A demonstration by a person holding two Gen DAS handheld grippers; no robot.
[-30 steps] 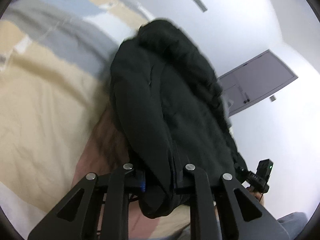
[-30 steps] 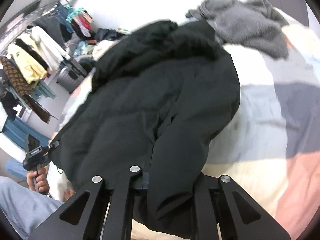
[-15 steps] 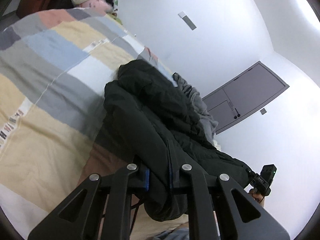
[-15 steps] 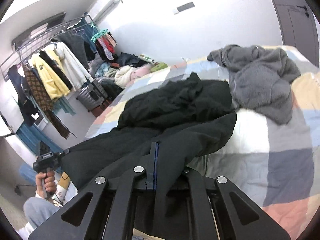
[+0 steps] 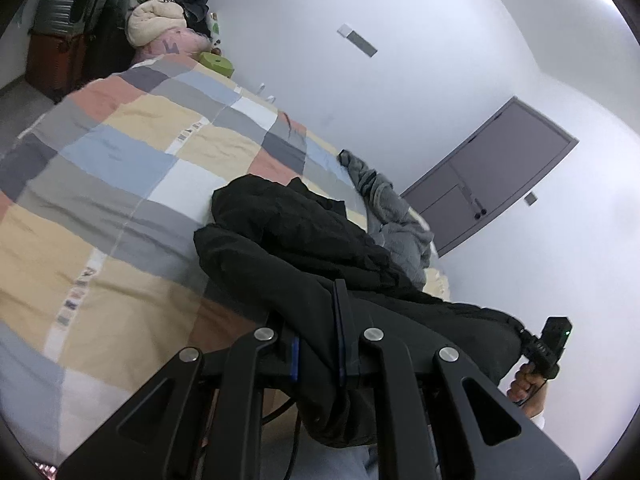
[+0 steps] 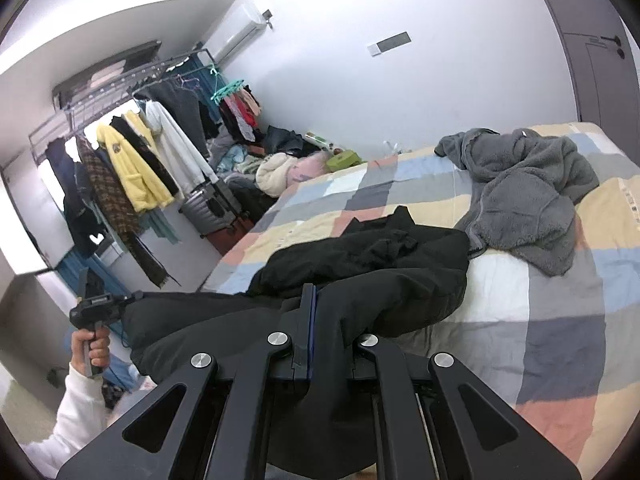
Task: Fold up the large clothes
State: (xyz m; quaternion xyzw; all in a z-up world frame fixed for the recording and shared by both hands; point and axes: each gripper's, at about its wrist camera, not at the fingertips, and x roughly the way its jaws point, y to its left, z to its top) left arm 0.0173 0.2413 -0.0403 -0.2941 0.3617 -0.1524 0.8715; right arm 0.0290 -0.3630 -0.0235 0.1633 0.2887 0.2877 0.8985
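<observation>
Lowering noted: against the pictures a second ago, the coat no longer fills both frames; its far end now rests on the quilt at frame centre, and the near hem stays lifted. Left gripper clamped on the hem, bottom centre of its view. Right gripper likewise pinching coat fabric, bottom centre. Fleece lies upper right, touching the coat's far edge. Judgement: garment is being laid flat for folding; the fleece may crowd the spread.

Black jacket's hem below frame edge
</observation>
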